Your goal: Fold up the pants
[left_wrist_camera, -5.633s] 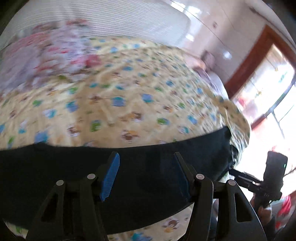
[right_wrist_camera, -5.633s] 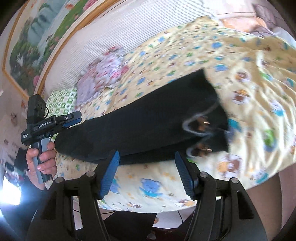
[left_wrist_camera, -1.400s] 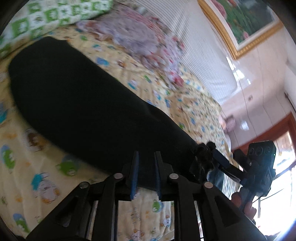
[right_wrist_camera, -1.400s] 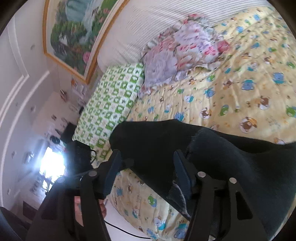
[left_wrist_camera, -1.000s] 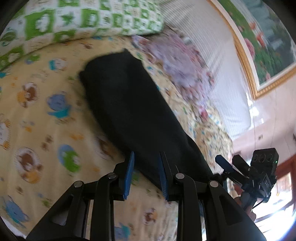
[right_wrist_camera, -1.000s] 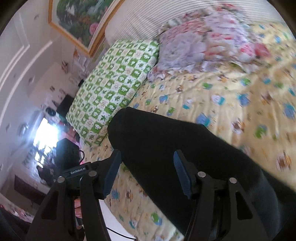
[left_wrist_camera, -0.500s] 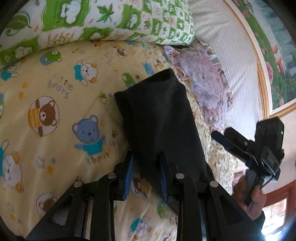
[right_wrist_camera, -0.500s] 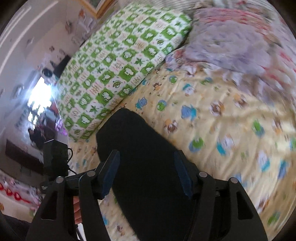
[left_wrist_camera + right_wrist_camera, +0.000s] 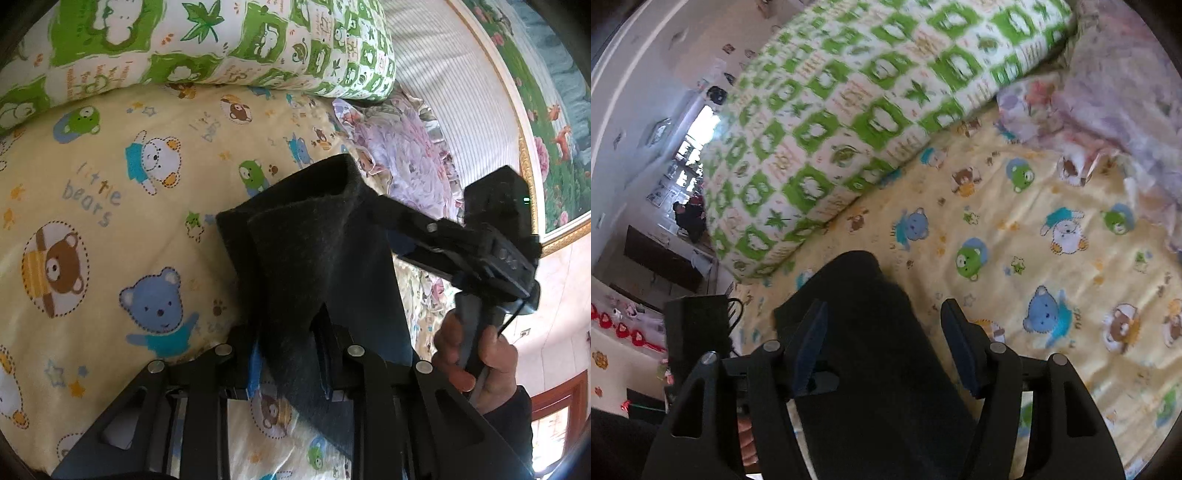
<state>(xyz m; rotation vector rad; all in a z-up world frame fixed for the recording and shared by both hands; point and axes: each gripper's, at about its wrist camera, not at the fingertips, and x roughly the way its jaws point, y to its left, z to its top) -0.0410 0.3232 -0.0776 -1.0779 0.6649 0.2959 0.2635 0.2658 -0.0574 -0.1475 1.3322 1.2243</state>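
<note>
1. Bed with bear-print sheet (image 9: 110,206), green pillow (image 9: 221,40) at its head.
2. Left tongs (image 9: 291,354): narrow, closing, clamped on a fold of the black pants (image 9: 317,258).
3. Right tongs (image 9: 882,343): wide, straddling the pants (image 9: 864,332) without pressing; nothing held.
4. Outward: pants draped from the left tongs down onto the sheet, free end toward the pillow, flowered cloth (image 9: 406,155) beyond.
5. Right hand (image 9: 476,354) seen gripping its handle just beside the cloth.
6. Step, by judgement: mid-fold, carrying one end over.
7. Next calls for laying edges flush, then releasing.
</note>
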